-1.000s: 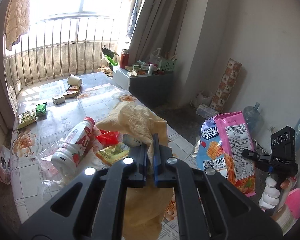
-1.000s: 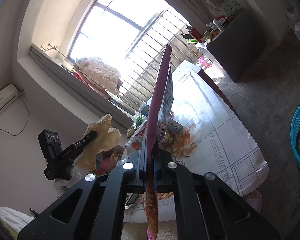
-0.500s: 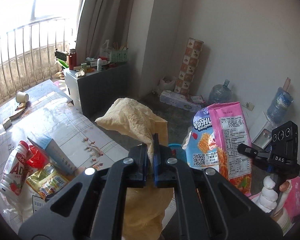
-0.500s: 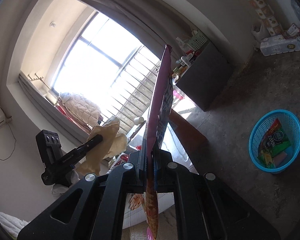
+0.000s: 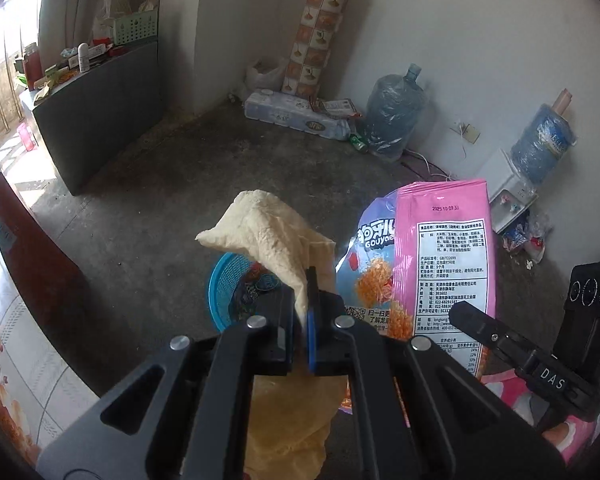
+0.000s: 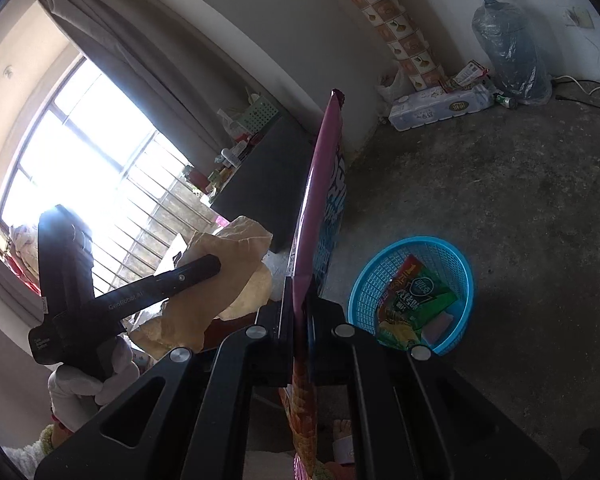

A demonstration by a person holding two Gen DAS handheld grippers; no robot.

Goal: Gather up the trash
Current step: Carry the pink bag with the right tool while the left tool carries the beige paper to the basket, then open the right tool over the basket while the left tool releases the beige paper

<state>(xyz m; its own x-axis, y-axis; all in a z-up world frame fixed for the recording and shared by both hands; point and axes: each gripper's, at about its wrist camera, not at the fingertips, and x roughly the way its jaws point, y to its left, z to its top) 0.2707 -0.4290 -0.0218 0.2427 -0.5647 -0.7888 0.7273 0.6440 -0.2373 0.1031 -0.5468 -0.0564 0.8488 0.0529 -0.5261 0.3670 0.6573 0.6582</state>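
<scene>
My left gripper (image 5: 305, 280) is shut on a crumpled yellowish paper bag (image 5: 272, 232), which hangs above a blue mesh basket (image 5: 224, 280) on the floor. My right gripper (image 6: 300, 280) is shut on a pink and blue snack bag (image 6: 324, 184), seen edge-on here and from its printed back in the left wrist view (image 5: 440, 256). In the right wrist view the blue basket (image 6: 456, 256) lies on the floor to the right of the snack bag and holds several wrappers (image 6: 412, 300). The left gripper with the paper bag (image 6: 228, 272) shows at left, held by a gloved hand (image 6: 88, 380).
A dark grey cabinet (image 5: 100, 100) with small items stands by the window. Along the far wall are a patterned roll (image 5: 316, 32), a pack of tissue rolls (image 5: 292, 114) and two water jugs (image 5: 392, 112). The table's edge (image 5: 28, 264) runs at left. Bare concrete floor surrounds the basket.
Both grippers swung away from the table toward the floor and tilted down. The blue basket has come into view under the paper bag, and sits closer in the right wrist view.
</scene>
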